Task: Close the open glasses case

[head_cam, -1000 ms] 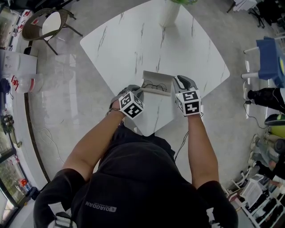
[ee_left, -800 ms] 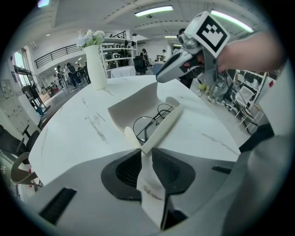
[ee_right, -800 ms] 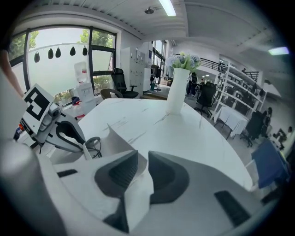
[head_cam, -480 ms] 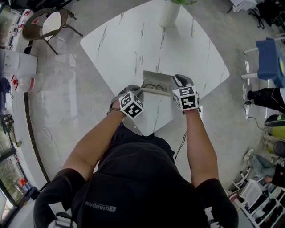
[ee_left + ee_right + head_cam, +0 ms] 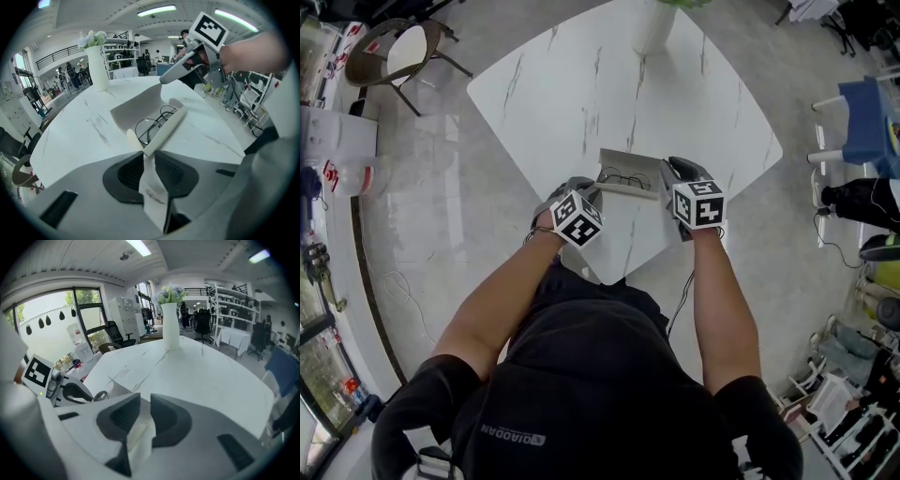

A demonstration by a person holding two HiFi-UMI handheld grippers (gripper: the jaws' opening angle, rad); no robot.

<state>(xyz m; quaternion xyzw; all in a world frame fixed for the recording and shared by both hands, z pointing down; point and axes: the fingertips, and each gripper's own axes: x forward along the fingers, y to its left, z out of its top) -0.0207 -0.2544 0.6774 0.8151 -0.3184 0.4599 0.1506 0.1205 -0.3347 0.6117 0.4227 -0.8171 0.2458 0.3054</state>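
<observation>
The open white glasses case [image 5: 630,161] lies near the close corner of the marble table [image 5: 581,84], with thin dark-rimmed glasses [image 5: 624,178] inside. From the left gripper view the glasses [image 5: 153,124] rest behind the case's front wall [image 5: 168,129]. My left gripper [image 5: 147,157] is shut on the case's white near flap [image 5: 152,190], at the case's left end [image 5: 592,192]. My right gripper [image 5: 143,404] is shut on a white flap [image 5: 138,437] at the case's right end [image 5: 668,174].
A tall white vase [image 5: 171,331] with flowers stands at the table's far side [image 5: 656,28]. A chair [image 5: 398,52] sits on the floor to the left, a blue chair [image 5: 867,122] to the right. The table's corner edge [image 5: 609,279] is just below my grippers.
The right gripper has shifted slightly up and away from me with its end of the case. The left gripper has stayed put.
</observation>
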